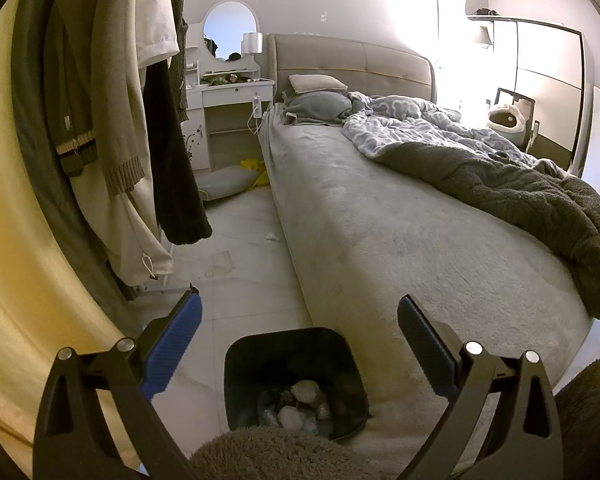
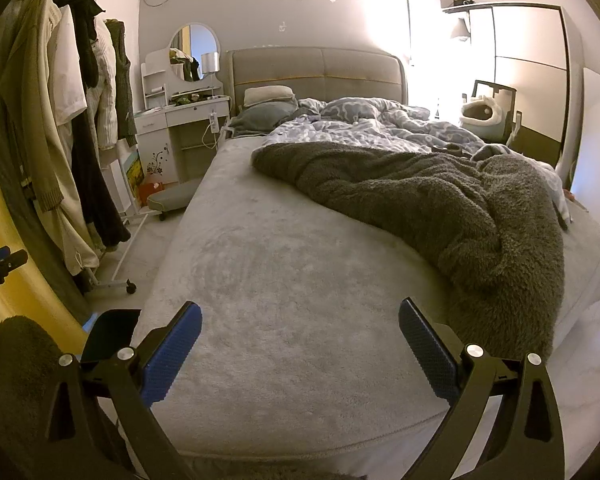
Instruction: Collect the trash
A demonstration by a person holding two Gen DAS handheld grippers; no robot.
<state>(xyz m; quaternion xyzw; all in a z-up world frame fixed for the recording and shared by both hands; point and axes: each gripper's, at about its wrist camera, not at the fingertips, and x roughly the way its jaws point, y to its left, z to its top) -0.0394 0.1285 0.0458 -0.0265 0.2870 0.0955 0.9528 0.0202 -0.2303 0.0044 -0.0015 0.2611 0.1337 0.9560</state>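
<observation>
1. The trash bin [image 1: 296, 384] is where I look first: a dark, square-mouthed bin standing on the pale tiled floor [image 1: 236, 280] right against the foot corner of the bed [image 1: 380, 248]. Crumpled wads of paper lie at its bottom.
2. One more scrap, a small white crumpled tissue [image 1: 273, 236], lies on the floor further up the aisle, just beside the bed's long side and well apart from the bin.
3. My left gripper [image 1: 298, 304] hangs above the bin with its jaws spread wide and nothing between the blue pads.
4. My right gripper [image 2: 300, 312] sits over the foot of the mattress, jaws likewise wide and empty; the bin's dark rim [image 2: 112, 332] shows at its lower left.
5. A fuzzy grey sleeve [image 1: 260, 456] fills the bottom edge of the left view.
6. On the bed, a dark grey fleece blanket [image 2: 440, 208] is bunched across the far half, with a blue-patterned duvet [image 2: 360, 128] and two pillows [image 2: 266, 106] behind it near the headboard.
7. Left of the aisle stands a clothes rack [image 2: 60, 140] hung with coats, and beyond it a white dressing table [image 1: 236, 92] with an oval mirror.
8. A yellow item lies on the floor beneath that table; I cannot tell what it is.
</observation>
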